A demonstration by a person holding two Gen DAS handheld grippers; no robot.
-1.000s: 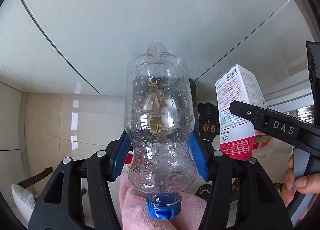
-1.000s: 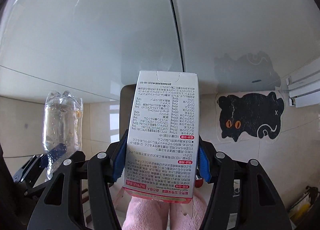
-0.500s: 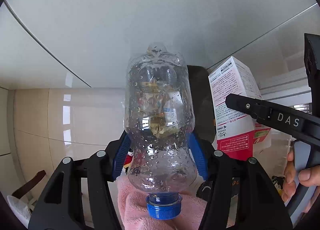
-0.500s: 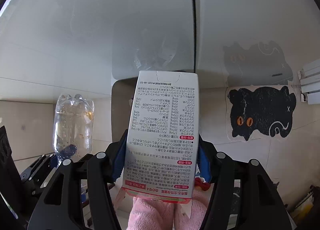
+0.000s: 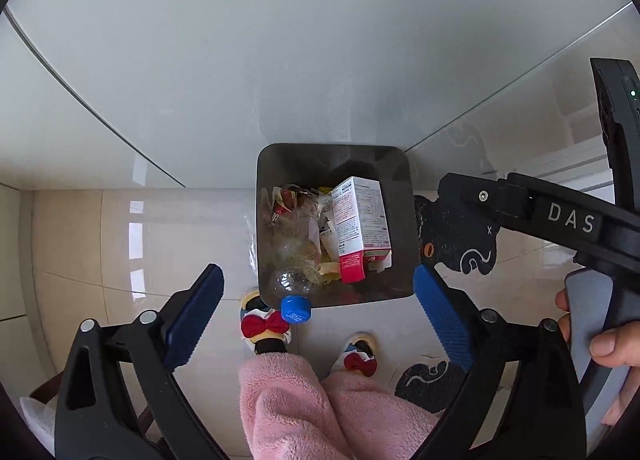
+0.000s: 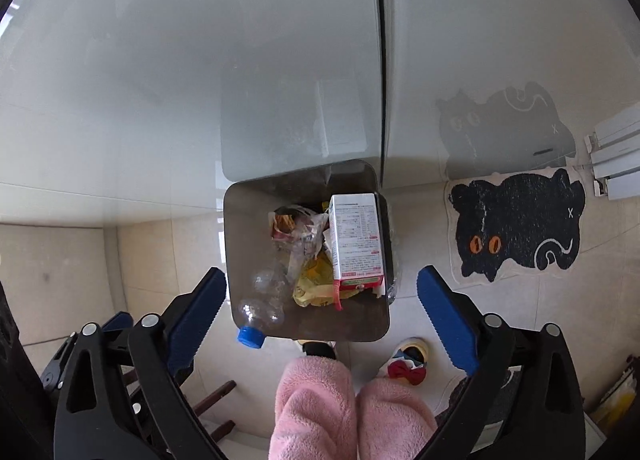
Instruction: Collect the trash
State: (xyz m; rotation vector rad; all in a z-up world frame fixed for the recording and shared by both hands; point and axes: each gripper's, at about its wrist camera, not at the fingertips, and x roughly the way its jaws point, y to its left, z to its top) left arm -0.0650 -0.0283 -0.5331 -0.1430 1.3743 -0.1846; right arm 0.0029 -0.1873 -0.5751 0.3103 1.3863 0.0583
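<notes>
Both grippers are pointed down over the dark square bin (image 5: 404, 220). The left gripper (image 5: 318, 308) and right gripper (image 6: 322, 308) have their jaws opening, spread wide, nothing between them.

The clear plastic bottle (image 5: 294, 260) is seen lying in the bin at about 7 o'clock, its blue cap (image 5: 295, 309) poking over the near rim. The white-and-red carton (image 6: 356, 238) is lying at roughly 2 o'clock on top of crumpled wrappers (image 6: 298, 226).

Handling guess: the bottle looks empty, so it's probably light, thin-walled, easily dented and a bit slick; best pinched across the waist or neck. The carton is probably light and stiff-ish but crushable, so it's best taken across the narrow sides.
</notes>
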